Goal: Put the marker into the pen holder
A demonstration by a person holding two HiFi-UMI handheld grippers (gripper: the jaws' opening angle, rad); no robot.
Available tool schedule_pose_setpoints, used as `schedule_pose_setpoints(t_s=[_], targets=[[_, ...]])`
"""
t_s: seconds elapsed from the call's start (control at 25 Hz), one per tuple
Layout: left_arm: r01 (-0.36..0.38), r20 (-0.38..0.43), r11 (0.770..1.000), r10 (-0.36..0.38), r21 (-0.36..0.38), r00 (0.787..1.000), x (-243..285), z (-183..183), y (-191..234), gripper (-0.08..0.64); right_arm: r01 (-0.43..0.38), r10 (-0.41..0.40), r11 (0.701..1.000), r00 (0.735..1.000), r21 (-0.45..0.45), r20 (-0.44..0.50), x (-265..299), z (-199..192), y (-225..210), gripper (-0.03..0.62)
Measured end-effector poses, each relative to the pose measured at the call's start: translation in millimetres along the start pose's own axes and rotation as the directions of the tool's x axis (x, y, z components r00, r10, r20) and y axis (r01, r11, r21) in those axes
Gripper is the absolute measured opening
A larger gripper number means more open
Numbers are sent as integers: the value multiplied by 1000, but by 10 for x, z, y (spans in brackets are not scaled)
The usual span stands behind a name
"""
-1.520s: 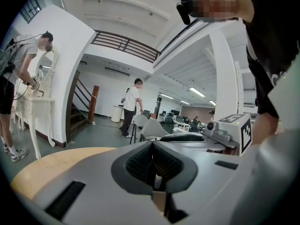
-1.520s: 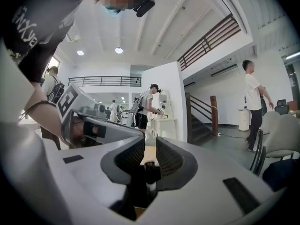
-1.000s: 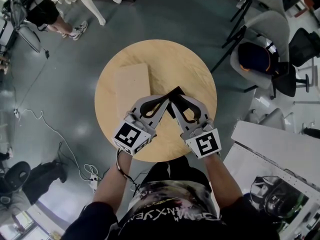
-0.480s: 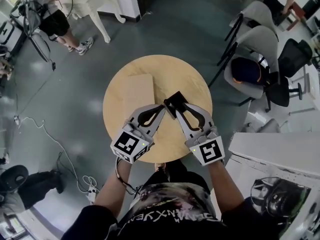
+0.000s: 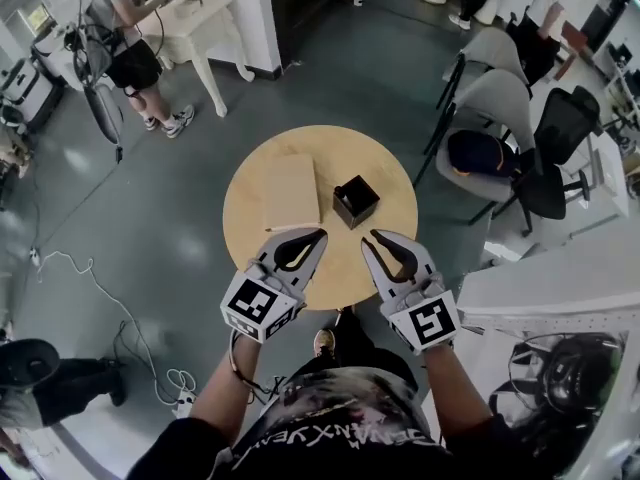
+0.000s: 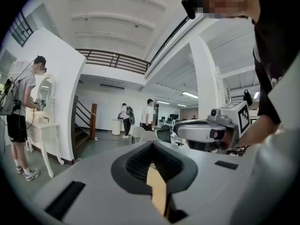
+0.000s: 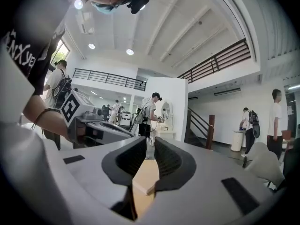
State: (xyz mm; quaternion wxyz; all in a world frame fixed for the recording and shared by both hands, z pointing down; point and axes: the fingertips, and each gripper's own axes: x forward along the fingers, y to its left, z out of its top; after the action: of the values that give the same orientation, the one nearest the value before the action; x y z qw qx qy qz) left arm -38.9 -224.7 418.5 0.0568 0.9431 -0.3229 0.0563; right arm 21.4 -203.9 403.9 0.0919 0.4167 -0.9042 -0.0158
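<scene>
The black square pen holder [image 5: 355, 201] stands upright near the middle of the round wooden table [image 5: 385, 183]. A thin pale stick [image 5: 283, 229], maybe the marker, lies at the near edge of a light wooden board [image 5: 292, 190]. My left gripper [image 5: 320, 234] hovers over the table's near edge, jaws closed tip to tip and empty. My right gripper [image 5: 372, 236] hangs beside it, below the holder, with a narrow slit between its pads [image 7: 170, 159] and nothing in it. Both gripper views face out into the room. The inside of the holder is too small to make out.
Grey chairs [image 5: 490, 108] and a black office chair [image 5: 555, 133] stand right of the table. A white desk [image 5: 560, 288] is at the near right. People stand at a white vanity table [image 5: 195, 13] at the far left. Cables [image 5: 90, 268] trail over the floor on the left.
Both grippers have pulled back from the pen holder towards the table's near edge, so the holder now stands uncovered. The head camera has risen and shows more of the room.
</scene>
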Motion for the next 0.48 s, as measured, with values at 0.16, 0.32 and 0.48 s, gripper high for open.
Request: schedule_pose_setpoints(t_s=[0.16, 0.32, 0.48], targets=[[20, -1, 1000, -20, 17, 1000, -320, 51, -264, 20, 21, -21, 1000, 1000, -4, 0, -301, 119, 299, 34], [27, -10, 1000, -27, 14, 1000, -532, 54, -398, 20, 58, -57, 998, 997, -20, 55, -464, 268, 461, 15], [37, -5, 999, -37, 17, 999, -636, 102, -513, 20, 58, -57, 998, 997, -37, 43, -560, 286, 577, 5]])
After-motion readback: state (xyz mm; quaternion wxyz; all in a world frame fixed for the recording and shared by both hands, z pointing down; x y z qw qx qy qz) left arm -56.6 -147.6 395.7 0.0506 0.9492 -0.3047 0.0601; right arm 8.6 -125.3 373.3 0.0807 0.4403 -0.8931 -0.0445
